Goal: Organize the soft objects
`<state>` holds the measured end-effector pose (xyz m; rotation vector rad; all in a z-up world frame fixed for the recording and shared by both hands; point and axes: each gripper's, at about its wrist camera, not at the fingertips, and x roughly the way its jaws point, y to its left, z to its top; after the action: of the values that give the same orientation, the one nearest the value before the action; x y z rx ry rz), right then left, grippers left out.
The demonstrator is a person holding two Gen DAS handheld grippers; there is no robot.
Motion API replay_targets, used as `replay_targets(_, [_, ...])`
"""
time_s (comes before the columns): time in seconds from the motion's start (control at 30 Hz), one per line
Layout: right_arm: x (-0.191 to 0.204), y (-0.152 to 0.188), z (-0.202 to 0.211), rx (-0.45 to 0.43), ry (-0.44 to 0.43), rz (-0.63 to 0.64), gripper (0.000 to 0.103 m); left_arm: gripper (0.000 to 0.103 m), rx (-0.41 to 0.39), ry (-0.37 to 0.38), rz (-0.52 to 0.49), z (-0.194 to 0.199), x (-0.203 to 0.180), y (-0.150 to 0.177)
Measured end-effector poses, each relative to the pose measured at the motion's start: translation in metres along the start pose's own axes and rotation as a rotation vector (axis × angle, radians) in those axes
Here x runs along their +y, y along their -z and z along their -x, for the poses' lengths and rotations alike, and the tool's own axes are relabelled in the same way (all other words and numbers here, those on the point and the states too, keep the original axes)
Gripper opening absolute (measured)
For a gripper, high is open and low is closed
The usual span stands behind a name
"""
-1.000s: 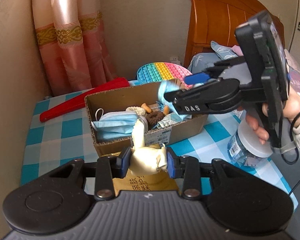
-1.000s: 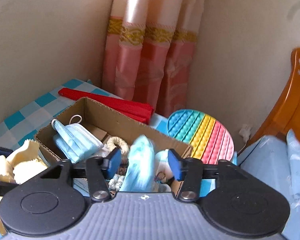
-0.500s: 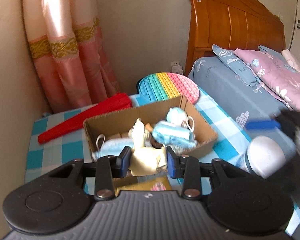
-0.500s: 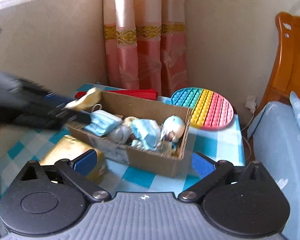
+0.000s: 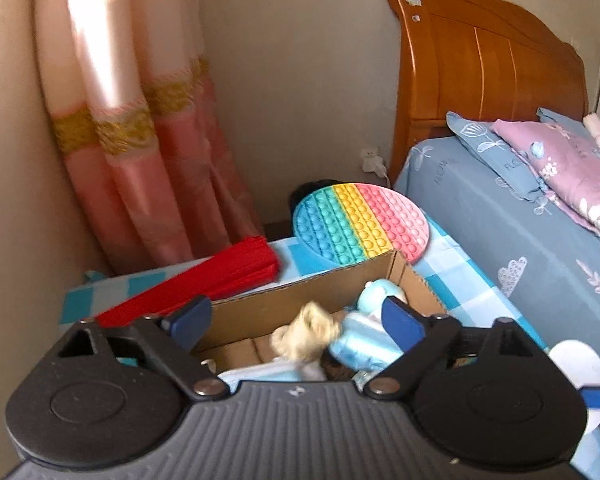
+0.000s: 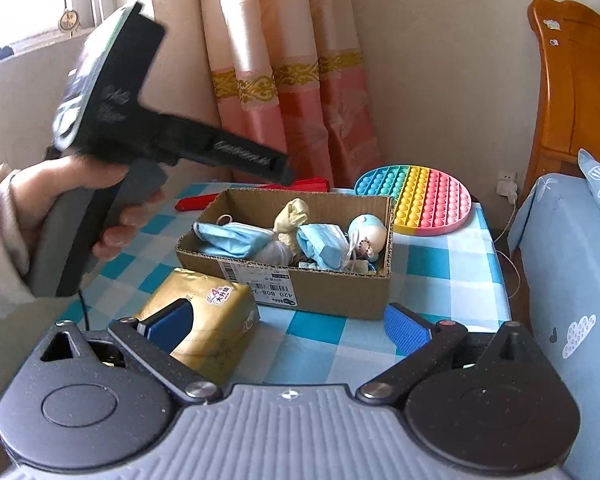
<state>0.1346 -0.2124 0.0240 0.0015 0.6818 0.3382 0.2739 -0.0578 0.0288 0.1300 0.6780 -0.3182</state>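
Note:
A cardboard box [image 6: 332, 292] on the checked table holds soft things: blue face masks [image 6: 232, 238], a cream glove [image 6: 292, 216] and a small doll [image 6: 366, 236]. The box [image 5: 296, 304], glove [image 5: 304, 332] and a blue mask [image 5: 360, 344] also show in the left wrist view. My left gripper [image 5: 296, 320] is open and empty, just above the box; it also shows in the right wrist view [image 6: 276, 168]. My right gripper [image 6: 288, 326] is open and empty, held back from the box's near side.
A gold tissue pack [image 6: 204, 320] lies in front of the box. A rainbow pop mat [image 6: 416, 200] and a red folded fan [image 5: 204, 284] lie behind it. A white-lidded jar [image 5: 578, 364] stands at right. The bed [image 5: 520, 216] borders the table's right side.
My left gripper opened and let the cream glove drop into the box. My right gripper released the blue mask into the box, opened and drew back.

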Motion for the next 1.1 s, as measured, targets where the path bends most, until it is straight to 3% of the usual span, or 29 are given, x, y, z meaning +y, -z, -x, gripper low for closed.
replay_targets(0.1, [0.000, 0.000, 0.005, -0.003, 0.023, -0.021, 0.103, 0.101, -0.019, -0.039, -0.010, 0.017, 0.001, 0.007])
replay_targets(0.33, [0.005, 0.008, 0.013, 0.056, 0.195, -0.054, 0.103, 0.103, -0.065, -0.117, -0.014, 0.071, -0.003, 0.040])
replay_targets(0.47, [0.008, 0.019, 0.019, 0.113, 0.258, -0.094, 0.103, 0.102, -0.089, -0.205, -0.027, 0.104, -0.018, 0.075])
replay_targets(0.57, [0.013, 0.028, 0.029, 0.134, 0.302, -0.120, 0.103, 0.102, -0.067, -0.210, -0.003, 0.126, -0.026, 0.098])
replay_targets(0.77, [0.034, 0.041, 0.055, 0.133, 0.313, -0.120, 0.103, 0.102, 0.009, -0.220, 0.118, 0.162, -0.034, 0.128])
replay_targets(1.1, [0.054, 0.042, 0.082, 0.073, 0.315, -0.085, 0.103, 0.102, -0.011, -0.213, 0.155, 0.197, -0.041, 0.145])
